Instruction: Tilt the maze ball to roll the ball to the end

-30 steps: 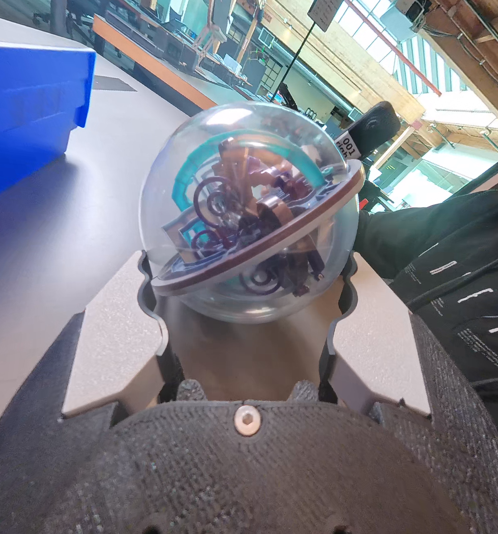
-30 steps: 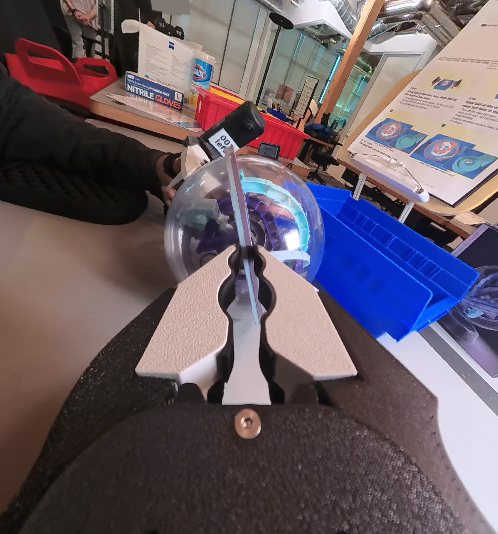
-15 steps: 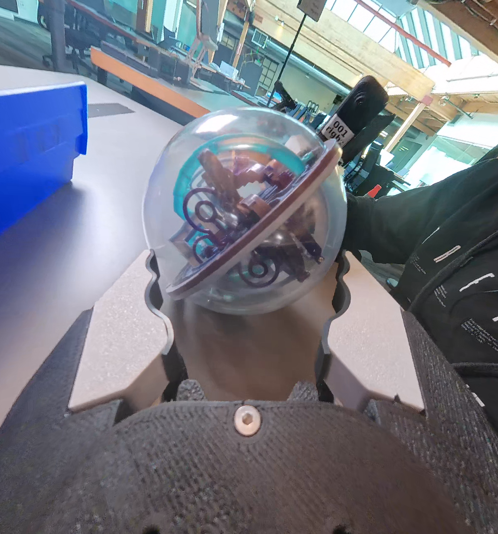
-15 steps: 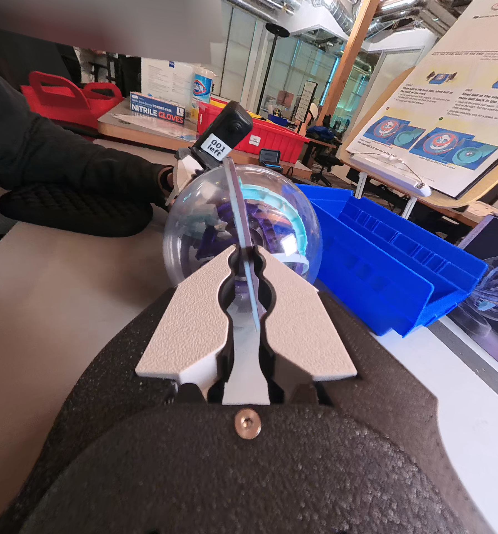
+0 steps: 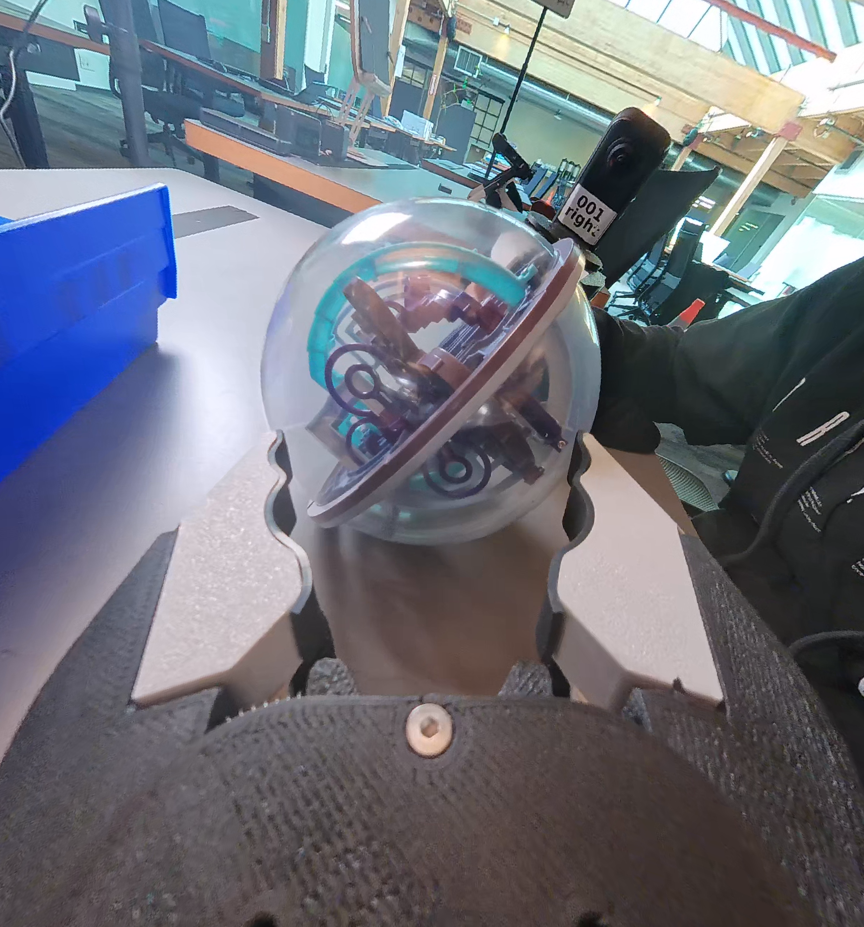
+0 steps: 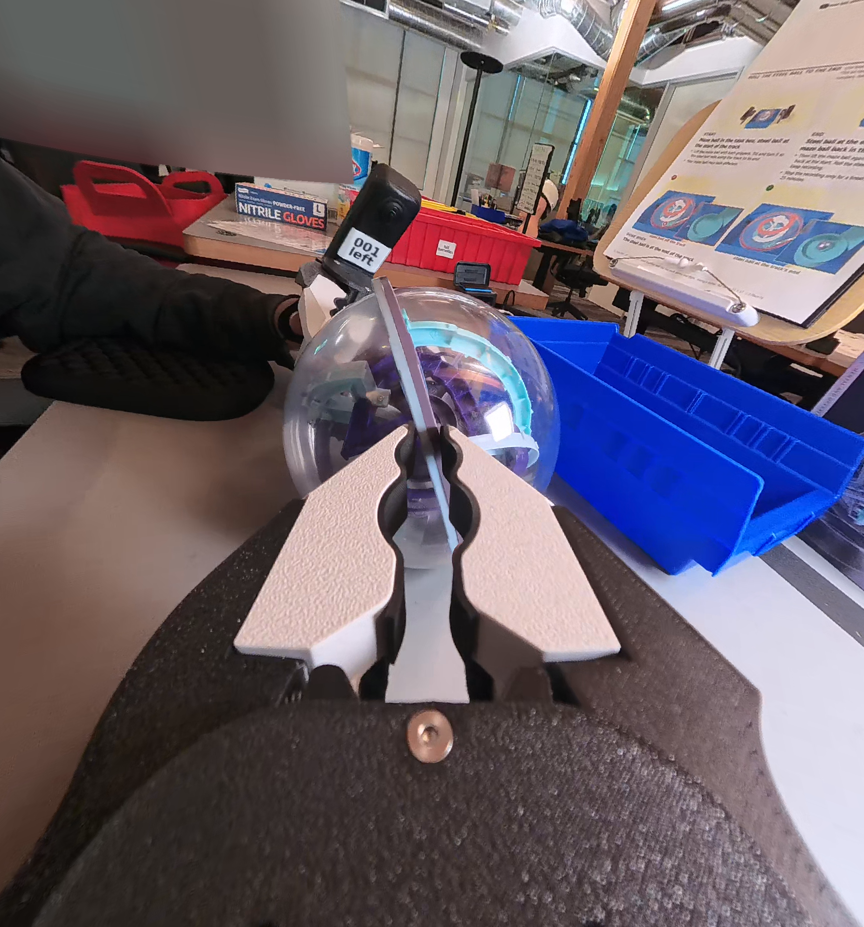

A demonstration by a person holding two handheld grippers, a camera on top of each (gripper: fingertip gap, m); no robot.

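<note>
The maze ball (image 5: 430,371), a clear sphere with teal and purple tracks inside, is held up off the tabletop (image 5: 119,451) near its edge where the person's dark sleeve (image 5: 721,371) comes in. The right tool (image 6: 427,436) is pressed together on the ball's flat equator rim (image 6: 405,361), both pads pinching it, the rim steeply tilted. The left tool (image 5: 427,441) is spread wide, its fingers (image 5: 229,567) flanking the ball's lower half; whether they touch the shell I cannot tell. A blue bin (image 6: 670,451) sits just beside the ball.
</note>
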